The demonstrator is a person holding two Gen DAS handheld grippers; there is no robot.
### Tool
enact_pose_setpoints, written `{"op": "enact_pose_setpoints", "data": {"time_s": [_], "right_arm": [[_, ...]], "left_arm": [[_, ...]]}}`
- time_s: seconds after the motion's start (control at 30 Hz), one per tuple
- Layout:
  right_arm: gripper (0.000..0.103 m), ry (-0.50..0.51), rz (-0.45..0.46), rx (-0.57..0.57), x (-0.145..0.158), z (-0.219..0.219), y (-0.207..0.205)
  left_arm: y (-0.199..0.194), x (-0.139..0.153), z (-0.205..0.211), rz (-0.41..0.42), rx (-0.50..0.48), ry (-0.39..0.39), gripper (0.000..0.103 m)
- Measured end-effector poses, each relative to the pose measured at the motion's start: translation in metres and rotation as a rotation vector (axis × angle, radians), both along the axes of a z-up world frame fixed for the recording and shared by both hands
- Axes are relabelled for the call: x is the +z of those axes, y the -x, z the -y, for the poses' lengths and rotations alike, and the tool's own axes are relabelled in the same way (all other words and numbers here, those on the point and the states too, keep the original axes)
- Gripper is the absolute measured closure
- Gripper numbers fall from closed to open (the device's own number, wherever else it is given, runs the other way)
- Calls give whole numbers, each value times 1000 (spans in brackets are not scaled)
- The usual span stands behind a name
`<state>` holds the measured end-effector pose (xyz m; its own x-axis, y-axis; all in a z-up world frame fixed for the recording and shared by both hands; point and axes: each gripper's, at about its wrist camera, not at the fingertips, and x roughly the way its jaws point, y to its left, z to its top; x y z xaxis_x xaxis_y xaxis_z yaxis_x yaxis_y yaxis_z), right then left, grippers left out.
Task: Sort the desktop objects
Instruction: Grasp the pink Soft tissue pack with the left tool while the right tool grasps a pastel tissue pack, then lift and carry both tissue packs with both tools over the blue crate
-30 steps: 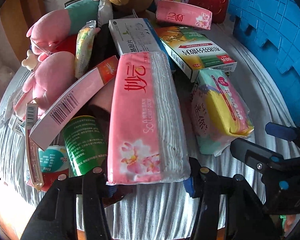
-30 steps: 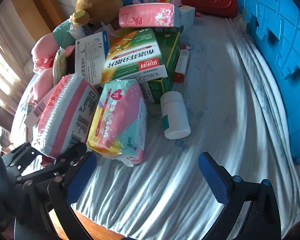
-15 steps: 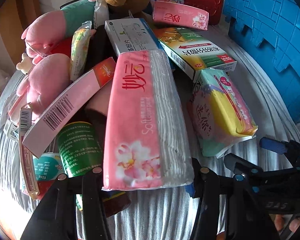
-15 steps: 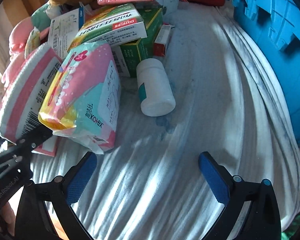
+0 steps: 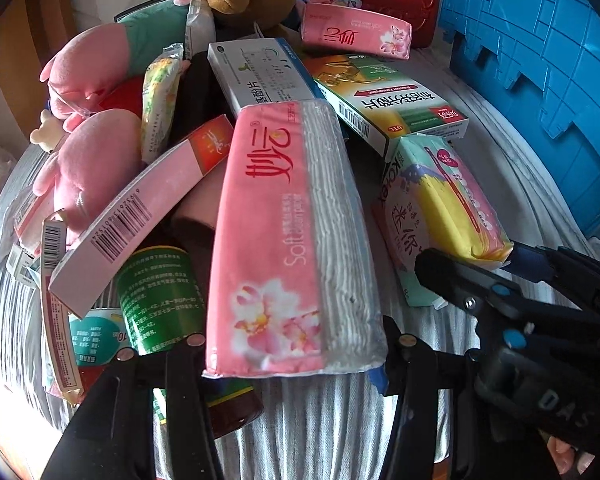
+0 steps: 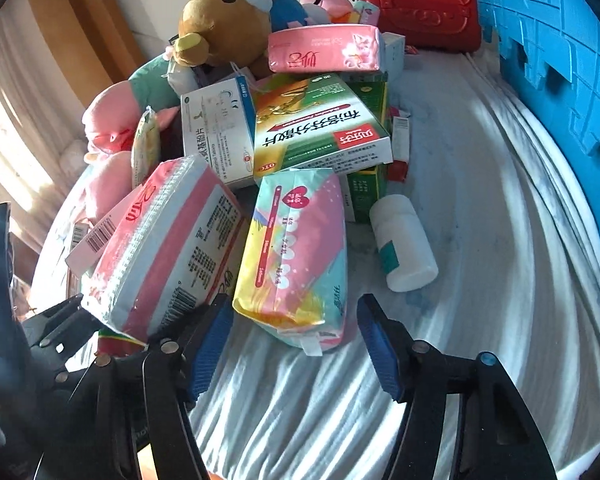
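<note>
Left gripper (image 5: 294,364) fingers clamped on pink tissue pack (image 5: 288,240) at heap's near edge, right gripper (image 6: 296,344) fingers just closing around pastel pad pack (image 6: 296,252), pads apparently not yet pressing, white bottle (image 6: 404,244) beside it on grey cloth (image 6: 480,320).

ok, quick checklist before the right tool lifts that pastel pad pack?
1. Left tool holds the pink tissue pack: ok, shut on its near end.
2. Right tool straddles the pastel pad pack: ok, the pack's near end sits between the pads.
3. Right pads press on the pack: not ok. The jaws have just been closing, but a gap shows on both sides.
4. Pack free of the pile: cannot tell. Its far end meets the green-and-white box.
5. White bottle clear of the right tool: ok, it lies apart, beside the pack.
</note>
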<state>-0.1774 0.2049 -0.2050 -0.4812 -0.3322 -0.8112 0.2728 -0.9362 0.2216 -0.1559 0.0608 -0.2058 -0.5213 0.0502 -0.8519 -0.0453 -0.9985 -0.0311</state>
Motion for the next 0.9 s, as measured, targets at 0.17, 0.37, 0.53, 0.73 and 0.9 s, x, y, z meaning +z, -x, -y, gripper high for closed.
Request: {"op": "enact_pose_setpoints", "data": {"time_s": [0.17, 0.37, 0.53, 0.73, 0.9], "right_arm": [[59, -5, -50, 7, 18, 7, -5], [62, -5, -161, 7, 66, 4, -18], [63, -24, -243, 11, 102, 1, -26], [63, -38, -356, 0, 147, -7, -38], [63, -49, -456, -23, 187, -15, -43]], "left_arm": [[-4, 19, -1, -39, 4, -15, 55], [-15, 65, 1, -146, -6, -9, 55], [-18, 95, -3, -205, -19, -14, 55], [-19, 127, -11, -269, -36, -19, 55], [-21, 154, -17, -331, -47, -23, 55]]}}
